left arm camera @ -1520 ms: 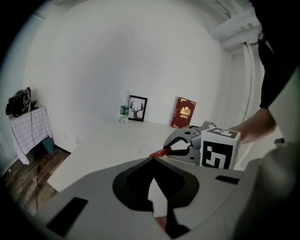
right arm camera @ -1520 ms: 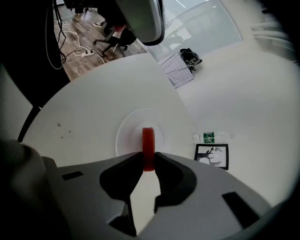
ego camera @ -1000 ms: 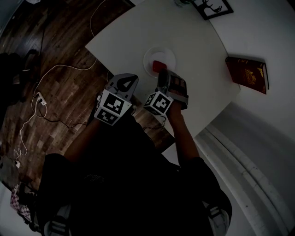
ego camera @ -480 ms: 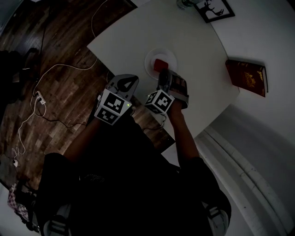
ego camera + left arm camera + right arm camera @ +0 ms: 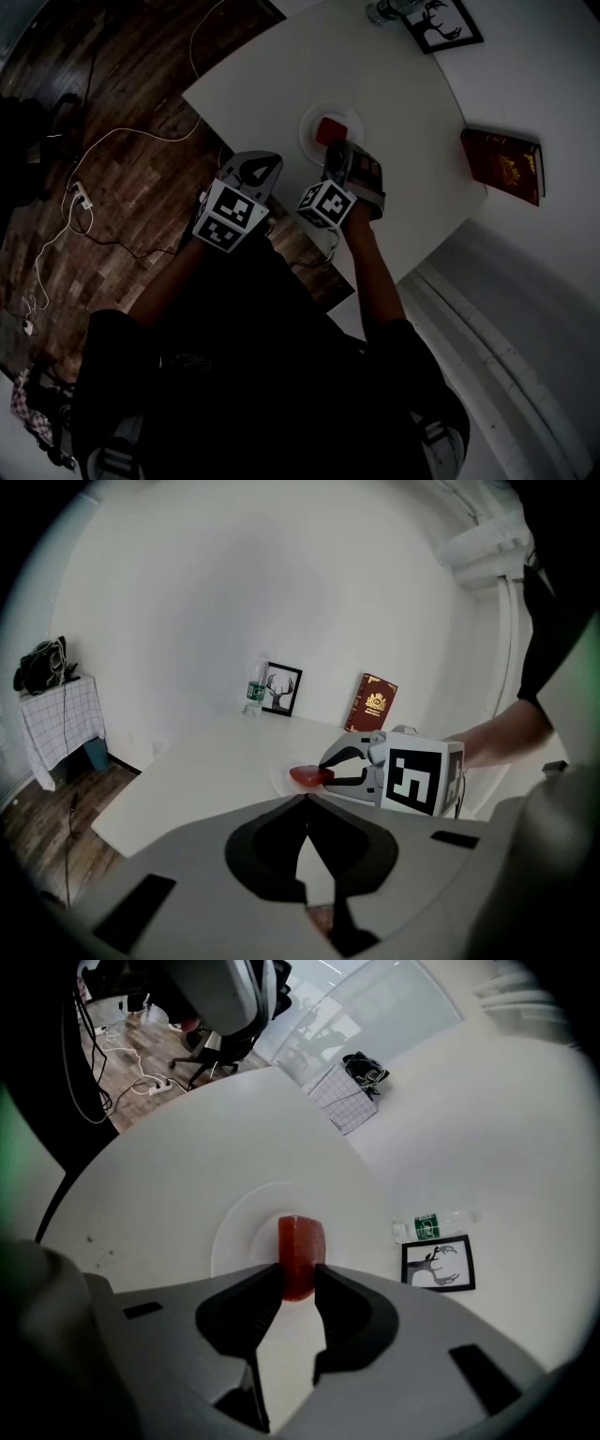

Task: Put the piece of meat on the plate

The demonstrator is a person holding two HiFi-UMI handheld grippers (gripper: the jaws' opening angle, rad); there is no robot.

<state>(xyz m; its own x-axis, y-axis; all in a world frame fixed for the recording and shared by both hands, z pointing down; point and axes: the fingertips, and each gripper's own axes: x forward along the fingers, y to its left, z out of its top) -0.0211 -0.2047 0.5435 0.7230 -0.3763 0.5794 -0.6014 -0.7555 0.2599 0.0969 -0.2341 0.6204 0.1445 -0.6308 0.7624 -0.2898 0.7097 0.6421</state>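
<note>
The right gripper (image 5: 298, 1281) points steeply down over the plate (image 5: 236, 1227), and its jaws are opening. They stand about half apart, with the piece of meat (image 5: 300, 1244) between their tips. The red, block-shaped meat rests on the middle of the white plate, its far end reaching past the jaw tips. Seen from the left gripper view, the meat pokes out from between the two jaws and lies low on the plate. The marker cube (image 5: 417, 778) sits behind the jaws, and a bare forearm (image 5: 497, 735) runs back from it.

The left gripper (image 5: 305, 803) has its jaws pressed together with nothing between them. In the head view it hangs just left of the right gripper, near the edge of the tabletop (image 5: 178, 1162), and it points across at the right gripper and the plate.

The plate lies on a white tabletop with rounded edges. Beyond it, toward the wall, a clear water bottle (image 5: 431, 1226) with a green label lies on its side. Just beside the bottle there is a black-framed picture of a deer (image 5: 438, 1264). A red book with gold print (image 5: 375, 703) leans against the wall, further along from the frame.

A dark wooden floor (image 5: 122, 159) lies past the tabletop's edge, with white cables (image 5: 84, 187) trailing over it. In the left gripper view, a small side table under a checked cloth (image 5: 61, 726) stands against the wall and carries a dark bag (image 5: 39, 666).
</note>
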